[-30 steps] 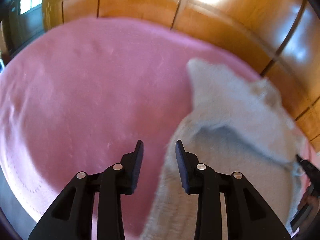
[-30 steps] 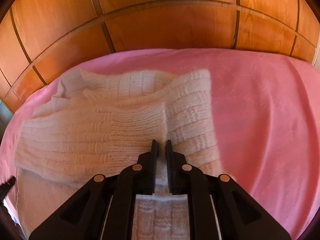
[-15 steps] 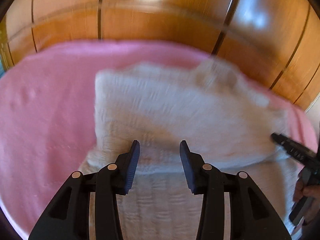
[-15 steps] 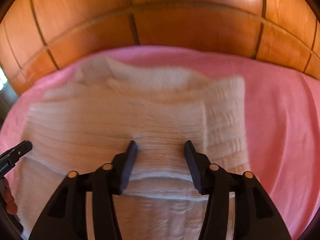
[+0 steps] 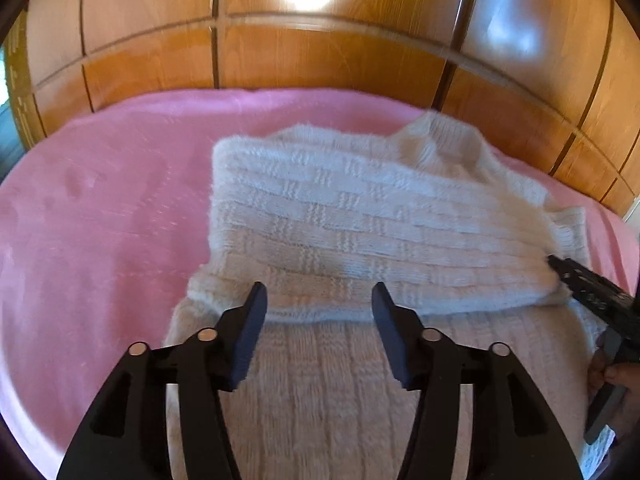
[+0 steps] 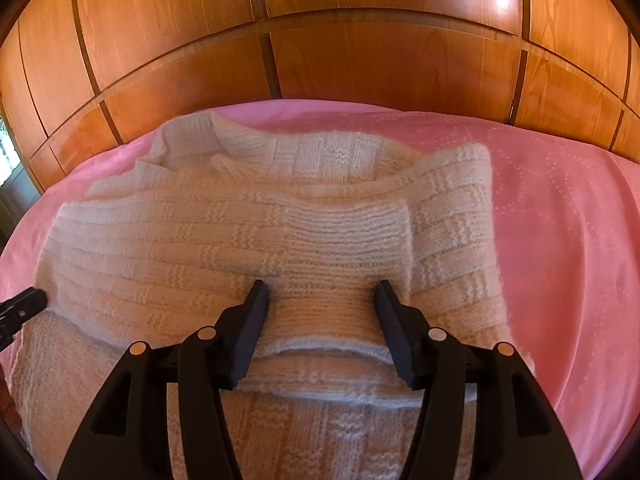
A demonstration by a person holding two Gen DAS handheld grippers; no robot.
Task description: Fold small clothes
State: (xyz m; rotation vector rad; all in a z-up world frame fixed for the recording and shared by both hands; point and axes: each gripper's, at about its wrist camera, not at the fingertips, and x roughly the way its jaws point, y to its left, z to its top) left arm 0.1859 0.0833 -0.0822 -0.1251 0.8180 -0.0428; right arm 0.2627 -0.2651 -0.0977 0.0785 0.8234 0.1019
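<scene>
The cream-white knitted sweater with a basket-weave rib pattern lies on a pink quilted bedspread, well toward the far edge of it, where glossy orange-brown wooden wardrobe panels rise behind. The sweater is partly folded: its body lies flat nearest the cameras, and the sleeves are laid crosswise over it in a thick band. In the right wrist view a sleeve with a finely ribbed cuff crosses on top, the cuff end stopping just short of the sweater's right edge, and the ribbed neckline shows at the far left of the garment. The bedspread carries faint stitched curves on its bare right part. The left hand-held gripper hangs over the near edge of the folded band with its jaws spread wide and nothing between them; whether the tips touch the knit cannot be told. The right hand-held gripper is likewise spread wide, its two fingers straddling the cuffed sleeve near the fold's near edge, gripping nothing. In the left wrist view it appears at the sweater's right side, with the person's fingers around its handle.
</scene>
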